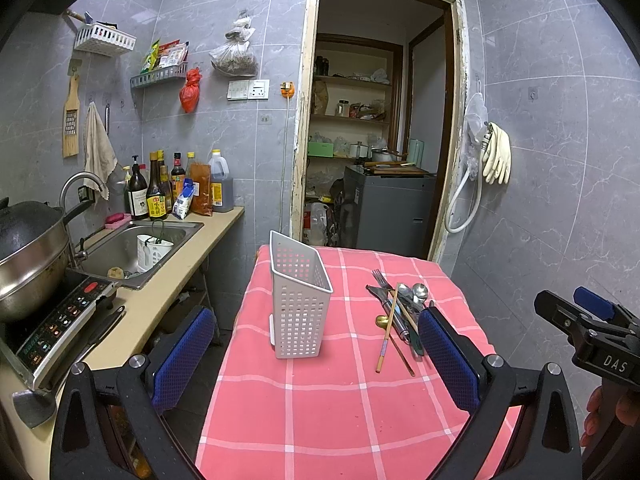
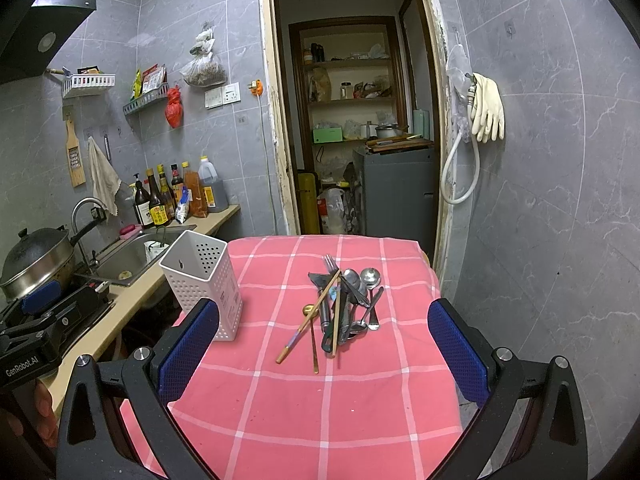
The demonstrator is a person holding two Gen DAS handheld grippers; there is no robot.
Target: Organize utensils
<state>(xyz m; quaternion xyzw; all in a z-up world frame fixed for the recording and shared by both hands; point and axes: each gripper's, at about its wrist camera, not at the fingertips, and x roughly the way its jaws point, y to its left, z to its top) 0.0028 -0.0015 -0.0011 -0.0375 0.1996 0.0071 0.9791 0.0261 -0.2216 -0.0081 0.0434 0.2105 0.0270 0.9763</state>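
**Utensil heap dead ahead of right jaws; caddy ahead of left**

Nothing sorted yet, by the look of it. White perforated plastic utensil caddy [image 1: 299, 300] upright on the desk w/ pink checked cloth [image 2: 320, 400], toward the left edge, apparently empty, though interior only partly seen from right wrist view. Heap of mixed cutlery [image 2: 344, 304] – steel spoons, fork, dark-handled pieces, wooden chopsticks, one gold-bowled spoon – piled on the cloth to the right of the caddy, apart from it, no contact.

Left gripper [image 1: 316, 356]: jaws spread wide, holding nothing, caddy centred between the blue pads but further off. Right gripper [image 2: 324, 356]: jaws also wide open, empty, heap straight ahead and centred between the pads.

Key relation: long axes of most pieces run roughly along the right gripper's line of approach, handles toward the camera, heads away. Chopsticks fan out slightly to the left, tips nearest the jaws. So right side nearer and better lined up for a pick; probably needs a wrist turn to close across a shaft rather than along it. Left side better placed to steady the caddy.

Risk: pieces overlap, so lifting one likely drags neighbours. Loose chopstick on top-left looks the easiest first grab.
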